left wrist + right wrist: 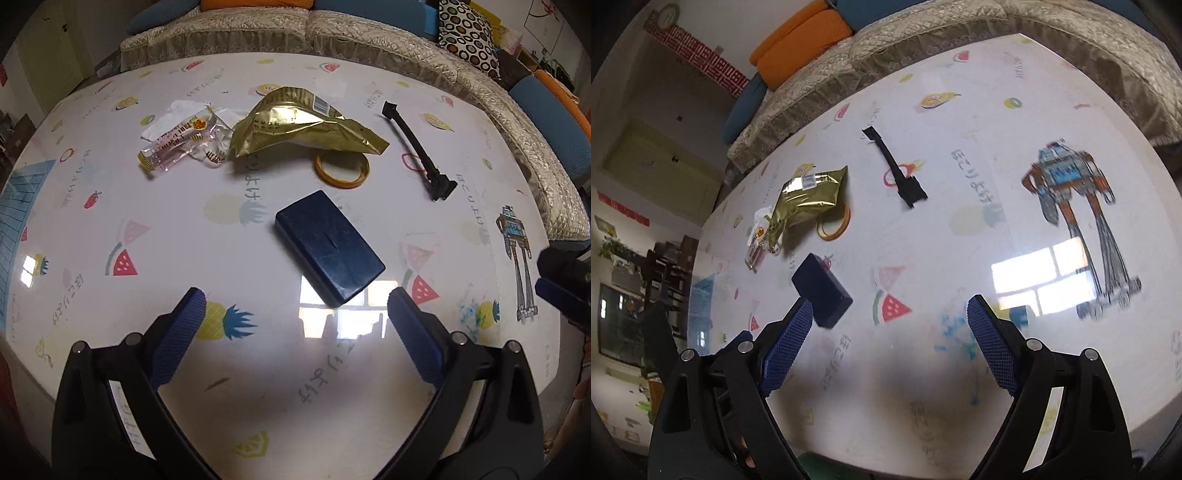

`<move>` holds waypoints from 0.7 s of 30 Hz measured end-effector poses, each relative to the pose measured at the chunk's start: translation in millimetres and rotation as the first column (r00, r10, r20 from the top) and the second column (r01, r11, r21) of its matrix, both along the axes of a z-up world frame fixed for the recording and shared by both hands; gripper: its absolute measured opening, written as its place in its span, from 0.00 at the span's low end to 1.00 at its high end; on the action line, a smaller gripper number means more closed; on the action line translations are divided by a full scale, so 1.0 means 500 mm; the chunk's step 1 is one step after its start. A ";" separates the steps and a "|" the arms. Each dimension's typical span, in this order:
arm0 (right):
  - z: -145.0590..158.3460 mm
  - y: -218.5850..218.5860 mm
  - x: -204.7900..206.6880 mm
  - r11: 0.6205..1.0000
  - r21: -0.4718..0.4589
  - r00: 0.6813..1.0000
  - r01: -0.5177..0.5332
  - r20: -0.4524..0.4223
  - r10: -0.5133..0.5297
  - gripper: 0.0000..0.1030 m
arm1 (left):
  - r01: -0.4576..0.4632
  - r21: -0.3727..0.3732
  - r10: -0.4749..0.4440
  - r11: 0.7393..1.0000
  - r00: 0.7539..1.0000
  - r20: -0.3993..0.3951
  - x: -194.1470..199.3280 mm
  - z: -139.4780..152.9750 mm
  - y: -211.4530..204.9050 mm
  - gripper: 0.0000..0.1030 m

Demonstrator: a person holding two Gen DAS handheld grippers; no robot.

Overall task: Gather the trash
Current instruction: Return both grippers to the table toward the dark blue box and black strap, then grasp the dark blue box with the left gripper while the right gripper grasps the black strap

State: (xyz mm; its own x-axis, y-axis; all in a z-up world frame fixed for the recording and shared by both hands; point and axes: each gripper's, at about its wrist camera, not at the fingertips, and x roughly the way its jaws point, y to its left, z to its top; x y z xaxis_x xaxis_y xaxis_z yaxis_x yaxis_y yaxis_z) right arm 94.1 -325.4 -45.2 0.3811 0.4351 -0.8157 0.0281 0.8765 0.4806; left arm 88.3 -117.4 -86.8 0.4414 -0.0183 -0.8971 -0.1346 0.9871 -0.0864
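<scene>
A crumpled gold snack bag lies at the far middle of the table, also in the right wrist view. A clear candy wrapper with white paper lies to its left; it also shows in the right wrist view. My left gripper is open and empty, above the table near a dark blue box. My right gripper is open and empty, to the right of that box. The right gripper's tip shows at the left wrist view's right edge.
An orange tape ring lies partly under the gold bag. A black strap lies to the right, also in the right wrist view. The table has a glossy fruit-print cover. A quilted sofa runs along the far side.
</scene>
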 end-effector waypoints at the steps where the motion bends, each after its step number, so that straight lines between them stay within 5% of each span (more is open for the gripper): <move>1: -0.004 0.008 0.024 1.000 -0.012 1.000 -0.017 0.004 0.017 0.83 | -0.017 0.005 0.017 1.000 1.000 -0.005 0.010 -0.006 -0.001 0.93; 11: -0.094 0.034 0.236 0.993 -0.080 0.996 -0.084 -0.024 0.083 0.80 | -0.196 -0.045 0.195 0.980 0.981 -0.019 0.060 -0.065 0.010 0.93; 15: -0.123 0.044 0.267 0.993 -0.084 0.996 -0.087 -0.039 0.084 0.69 | -0.201 0.048 0.201 0.979 0.980 0.005 0.069 -0.070 -0.016 0.93; 21: -0.137 0.069 0.280 0.986 -0.143 0.996 -0.088 -0.043 0.082 0.45 | -0.228 0.041 0.228 0.973 0.974 0.007 0.082 -0.090 -0.028 0.94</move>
State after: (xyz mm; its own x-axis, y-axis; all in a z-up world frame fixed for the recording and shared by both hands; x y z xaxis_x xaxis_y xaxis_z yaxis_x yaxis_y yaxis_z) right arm 234.0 -291.0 -113.8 0.3167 0.3415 -0.8849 -0.0343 0.9365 0.3491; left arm 129.3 -131.1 -131.8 0.4315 0.1199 -0.8941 -0.3566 0.9331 -0.0470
